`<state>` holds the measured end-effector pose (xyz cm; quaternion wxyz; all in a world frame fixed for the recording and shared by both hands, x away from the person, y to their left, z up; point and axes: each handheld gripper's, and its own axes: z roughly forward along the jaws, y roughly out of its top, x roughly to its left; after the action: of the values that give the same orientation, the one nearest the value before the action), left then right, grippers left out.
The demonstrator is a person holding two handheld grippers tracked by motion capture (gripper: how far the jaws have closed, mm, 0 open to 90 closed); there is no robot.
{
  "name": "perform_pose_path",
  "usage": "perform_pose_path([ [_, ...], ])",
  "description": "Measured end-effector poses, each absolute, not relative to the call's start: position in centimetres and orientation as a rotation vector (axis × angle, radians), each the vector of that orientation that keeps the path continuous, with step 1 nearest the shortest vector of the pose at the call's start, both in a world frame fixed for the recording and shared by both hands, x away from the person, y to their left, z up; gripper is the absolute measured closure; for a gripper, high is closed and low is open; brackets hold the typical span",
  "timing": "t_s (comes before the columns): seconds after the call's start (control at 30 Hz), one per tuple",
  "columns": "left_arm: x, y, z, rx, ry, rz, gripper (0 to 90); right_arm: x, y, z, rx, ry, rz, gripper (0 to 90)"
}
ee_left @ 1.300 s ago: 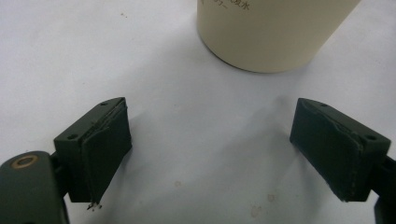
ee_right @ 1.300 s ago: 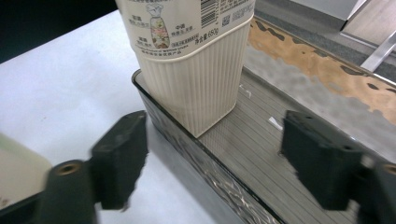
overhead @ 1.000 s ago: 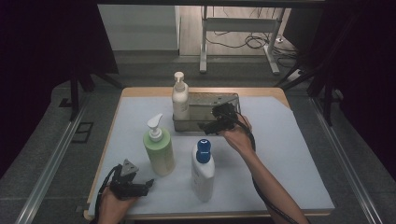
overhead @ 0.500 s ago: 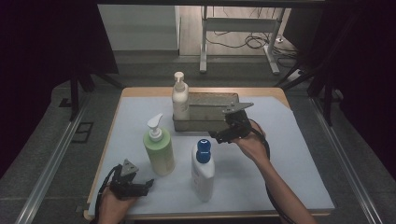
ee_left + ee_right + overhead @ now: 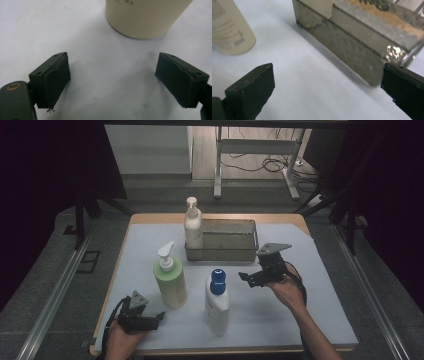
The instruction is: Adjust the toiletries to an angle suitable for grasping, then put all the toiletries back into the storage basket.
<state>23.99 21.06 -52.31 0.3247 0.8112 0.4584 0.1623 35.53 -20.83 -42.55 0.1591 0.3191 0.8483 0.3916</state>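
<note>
The right gripper (image 5: 250,279) hangs above the white table cover (image 5: 320,310), its jaws spread wide with nothing between them, pointing left toward the white bottle with the blue cap (image 5: 217,303); that bottle stands upright, long axis vertical, just to the left of the fingertips and a little nearer the person; this is the relation the next move turns on, I judge, since the right hand is plainly the closer one to it. In the right gripper view the cream-white body of the bottle (image 5: 229,30) sits up at the left, beyond the left jaw, not yet between the pads; the shallow grey mesh tray (image 5: 362,52) runs across at the right, with the ribbed base of the white pump bottle (image 5: 318,7) standing in its corner; so the gripper would, I reckon, have to swing left and come down to bracket the body. The right forearm comes in from the lower right, wrist cocked, grey plate uppermost. The left gripper (image 5: 156,317) rests low at the near left edge of the table, jaws wide and empty too; its own view looks at the base of the pale green pump bottle (image 5: 147,17) just ahead, clear of both pads; that green bottle (image 5: 170,280) stands upright beside the blue-capped one.
</note>
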Motion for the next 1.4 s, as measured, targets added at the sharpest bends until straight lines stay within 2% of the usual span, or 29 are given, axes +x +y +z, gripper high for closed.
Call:
perform_pose_path([
  [0.47,24.0,21.1,-52.3,2.127,1.201,0.428,12.1,31.5,-24.9,-46.6,1.006,2.417,1.074,0.0],
  [0.87,24.0,21.1,-52.3,2.127,1.201,0.429,12.1,30.2,-26.2,-50.4,1.075,2.447,1.02,0.0],
  [1.13,24.0,21.0,-52.3,2.127,1.202,0.429,12.1,29.8,-26.2,-51.2,1.069,2.474,1.002,0.0],
  [1.4,24.0,21.0,-52.3,2.126,1.203,0.429,12.1,29.0,-26.0,-50.4,1.115,2.479,1.057,1.0],
])
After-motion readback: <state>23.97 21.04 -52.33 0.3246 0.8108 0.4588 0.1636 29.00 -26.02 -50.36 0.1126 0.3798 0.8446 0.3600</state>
